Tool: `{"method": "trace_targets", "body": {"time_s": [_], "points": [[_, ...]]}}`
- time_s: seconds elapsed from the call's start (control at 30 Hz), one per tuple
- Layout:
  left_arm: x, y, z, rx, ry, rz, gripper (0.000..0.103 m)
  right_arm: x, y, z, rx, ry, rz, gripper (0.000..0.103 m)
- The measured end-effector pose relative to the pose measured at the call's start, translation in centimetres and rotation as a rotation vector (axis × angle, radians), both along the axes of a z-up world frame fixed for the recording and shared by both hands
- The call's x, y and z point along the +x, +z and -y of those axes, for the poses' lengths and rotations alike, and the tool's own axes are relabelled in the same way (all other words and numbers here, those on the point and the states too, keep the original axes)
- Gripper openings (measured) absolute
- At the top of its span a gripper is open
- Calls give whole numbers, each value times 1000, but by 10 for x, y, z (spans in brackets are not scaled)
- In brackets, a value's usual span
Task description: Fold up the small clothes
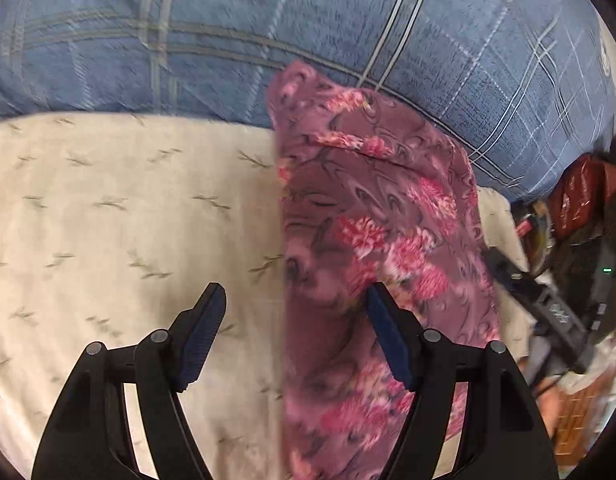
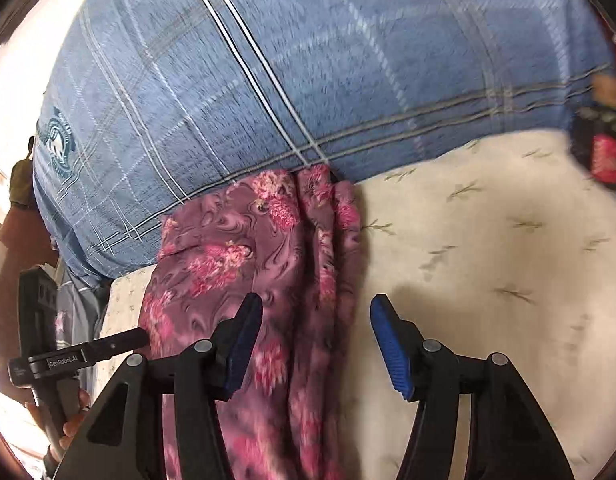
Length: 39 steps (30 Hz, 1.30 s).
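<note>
1. Both grippers released: left gripper [image 1: 296, 300] and right gripper [image 2: 316, 312] each show black fingers with blue ribbed pads spread wide, nothing clamped between them.
2. Mauve floral-print cloth garment [image 1: 372, 240] lies in a long strip on the cream leaf-print bedsheet [image 1: 108, 220], running from near edge to far.
3. Garment's far end touches the blue plaid pillow [image 1: 348, 20] at the far side of the bed.
4. Left wrist view: garment's straight left edge falls between the open fingers; right finger sits over the fabric, left finger over bare sheet.
5. Right wrist view: garment [image 2: 268, 260] bunches in lengthwise folds; left finger over fabric, right finger over sheet.
6. Left gripper body visible at left of the right wrist view.
</note>
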State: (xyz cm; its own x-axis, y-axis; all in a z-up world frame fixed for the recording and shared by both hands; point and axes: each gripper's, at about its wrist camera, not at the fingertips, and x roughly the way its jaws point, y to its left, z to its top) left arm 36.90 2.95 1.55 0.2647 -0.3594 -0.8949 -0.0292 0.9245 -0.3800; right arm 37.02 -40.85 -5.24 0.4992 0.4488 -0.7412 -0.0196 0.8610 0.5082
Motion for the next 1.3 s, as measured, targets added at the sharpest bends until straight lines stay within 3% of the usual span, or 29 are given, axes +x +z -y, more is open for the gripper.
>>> {"method": "trace_targets", "body": {"time_s": [0.07,0.17,0.33,0.37,0.4,0.47,0.5,0.6,0.73,1.03,1.3], "points": [[1,-5,1,-48,-2,-18,72,3,-11,0,103,22,-26,59],[3,-11,5,-79,-11,-24,78,-3,-17,5,180,71,-3,60],[2,-13,21,-71,-13,12,82,-12,-19,2,155,201,38,56],[1,-11,26,-63,-10,22,76,-12,-18,-1,131,195,43,49],[0,-8,30,-53,-9,40,58,-13,-17,-8,85,190,60,43],[-4,0,43,16,-13,79,43,-18,-11,-24,-3,198,107,28],[-7,5,46,41,-16,99,31,-21,-6,-30,-34,189,129,26],[-14,13,46,45,-18,113,23,-31,3,-37,-76,162,154,23],[-19,22,36,24,-10,116,22,-44,16,-43,-93,146,172,22],[-71,59,10,43,-15,164,22,-87,51,-61,-129,161,214,22],[-156,83,-44,92,-6,185,23,-152,60,-109,-12,241,211,22]]}}
